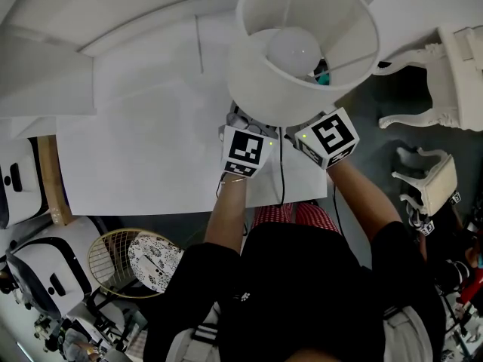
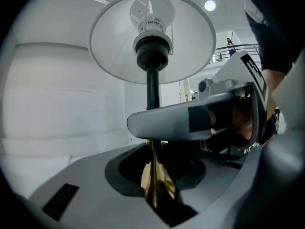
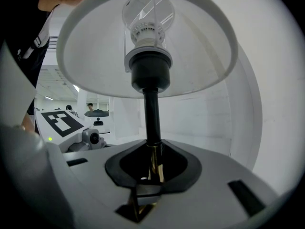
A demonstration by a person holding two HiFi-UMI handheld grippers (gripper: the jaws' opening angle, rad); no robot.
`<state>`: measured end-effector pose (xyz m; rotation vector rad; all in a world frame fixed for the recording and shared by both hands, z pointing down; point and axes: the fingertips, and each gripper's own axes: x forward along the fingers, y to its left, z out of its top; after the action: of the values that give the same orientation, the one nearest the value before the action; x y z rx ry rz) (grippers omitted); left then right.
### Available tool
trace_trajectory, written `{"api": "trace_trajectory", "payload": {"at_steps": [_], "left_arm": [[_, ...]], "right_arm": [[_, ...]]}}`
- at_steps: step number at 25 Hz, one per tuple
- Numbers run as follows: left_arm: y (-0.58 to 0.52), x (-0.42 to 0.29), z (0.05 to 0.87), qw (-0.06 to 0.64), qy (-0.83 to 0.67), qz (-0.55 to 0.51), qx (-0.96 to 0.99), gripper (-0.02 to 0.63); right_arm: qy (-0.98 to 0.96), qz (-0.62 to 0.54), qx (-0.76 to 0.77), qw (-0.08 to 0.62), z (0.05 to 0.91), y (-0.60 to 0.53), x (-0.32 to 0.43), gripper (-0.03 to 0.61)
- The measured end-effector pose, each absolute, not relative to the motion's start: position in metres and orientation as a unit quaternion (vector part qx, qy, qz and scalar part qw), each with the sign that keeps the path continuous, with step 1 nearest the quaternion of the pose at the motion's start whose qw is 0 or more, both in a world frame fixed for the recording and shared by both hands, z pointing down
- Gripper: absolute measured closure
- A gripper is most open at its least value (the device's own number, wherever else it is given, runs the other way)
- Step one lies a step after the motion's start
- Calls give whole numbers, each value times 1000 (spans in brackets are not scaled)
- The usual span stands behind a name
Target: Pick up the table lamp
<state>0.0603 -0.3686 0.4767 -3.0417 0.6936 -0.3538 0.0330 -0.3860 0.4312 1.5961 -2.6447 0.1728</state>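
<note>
The table lamp [image 1: 264, 89] is sitting at 1 o'clock in the head view. Its white shade [image 1: 355, 29] is hanging over the white table [image 1: 136, 157], and both grippers are reaching under it from 6 o'clock. The left gripper [image 2: 155, 194] is clamping the flared brass foot [image 2: 153, 175] of the stem, jaws standing fairly wide around it. The right gripper [image 3: 150, 175] is pinching the slimmer brass section below the black stem [image 3: 151, 113], jaws drawn in narrow (one of them is crossing the left gripper view toward 3 o'clock). The grasp looks made, so the lift is the step in hand; whether the base is clearing the table I cannot tell. Next, both hands are going to need to rise together with the stem upright, since shade and bulb [image 3: 147, 13] are making it top-heavy.
</note>
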Motion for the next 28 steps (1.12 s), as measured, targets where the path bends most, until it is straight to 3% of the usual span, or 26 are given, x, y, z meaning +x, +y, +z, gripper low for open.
{"api": "trace_trajectory", "payload": {"at_steps": [28], "left_arm": [[-342, 41, 423, 18, 239, -99, -966, 505]], "right_arm": [[-868, 48, 494, 23, 379, -358, 13, 502]]}}
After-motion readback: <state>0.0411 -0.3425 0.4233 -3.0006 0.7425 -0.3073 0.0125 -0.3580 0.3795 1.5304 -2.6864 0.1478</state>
